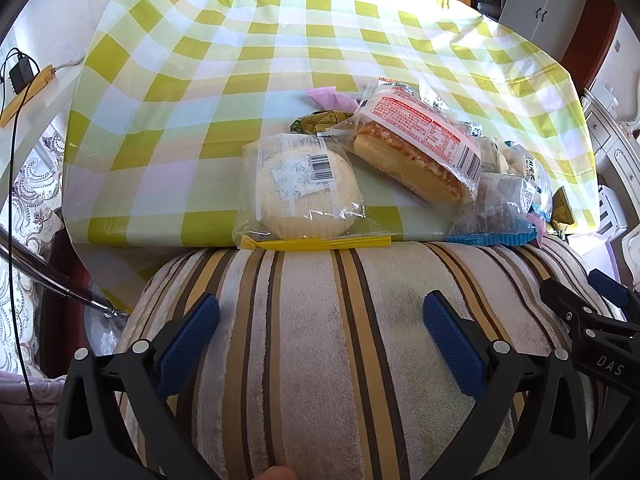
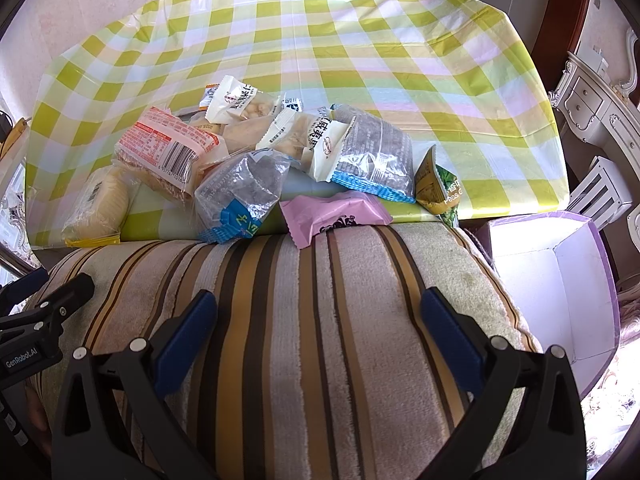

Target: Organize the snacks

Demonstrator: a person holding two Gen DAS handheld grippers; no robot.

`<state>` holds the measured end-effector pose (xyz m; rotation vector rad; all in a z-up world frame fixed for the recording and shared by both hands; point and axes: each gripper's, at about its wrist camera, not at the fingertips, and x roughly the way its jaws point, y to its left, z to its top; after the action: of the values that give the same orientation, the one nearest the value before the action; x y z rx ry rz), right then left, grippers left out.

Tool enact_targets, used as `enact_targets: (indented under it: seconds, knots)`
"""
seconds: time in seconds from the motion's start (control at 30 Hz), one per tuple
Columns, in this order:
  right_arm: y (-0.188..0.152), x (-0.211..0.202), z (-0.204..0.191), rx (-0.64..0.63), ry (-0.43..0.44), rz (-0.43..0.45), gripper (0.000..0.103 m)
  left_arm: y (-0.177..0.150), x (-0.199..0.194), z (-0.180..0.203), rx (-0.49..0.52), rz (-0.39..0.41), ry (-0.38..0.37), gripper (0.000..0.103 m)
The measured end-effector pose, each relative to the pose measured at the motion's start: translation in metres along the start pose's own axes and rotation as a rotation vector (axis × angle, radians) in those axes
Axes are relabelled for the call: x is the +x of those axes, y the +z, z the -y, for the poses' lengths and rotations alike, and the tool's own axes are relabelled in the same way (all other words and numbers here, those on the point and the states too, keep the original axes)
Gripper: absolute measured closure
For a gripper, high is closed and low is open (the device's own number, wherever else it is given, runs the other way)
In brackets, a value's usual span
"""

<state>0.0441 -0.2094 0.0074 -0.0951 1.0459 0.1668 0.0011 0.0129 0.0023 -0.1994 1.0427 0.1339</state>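
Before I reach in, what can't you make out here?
- Right view: packets under the red-label pastry and clear blue-edged bags, hidden by the pile.
- Right view: open box, floor washed out by glare.
- Left view: packets behind the red-label pastry, blocked.

Black tool (image 1: 320,322) — blue ribbed pads (image 1: 452,330)

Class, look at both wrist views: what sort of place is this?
Probably a home living or dining room: a table under a checked tablecloth piled with wrapped snacks, a striped cushion in front, and ornate white drawers alongside.
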Motion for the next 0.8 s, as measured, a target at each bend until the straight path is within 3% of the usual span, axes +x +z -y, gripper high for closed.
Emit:
enact_targets:
  seconds: [0.47,0.8]
  knots:
    - [-0.008,-0.003,0.0,0.001,-0.002,0.024,0.001,0.0,-0.001,0.001,0.0,0.003,0.001,0.004]
    - [0.004,0.002,0.003,-0.008,0.028,-0.02,0.001,0.0,-0.002,0.001,-0.002,0.005,-0.001,0.004]
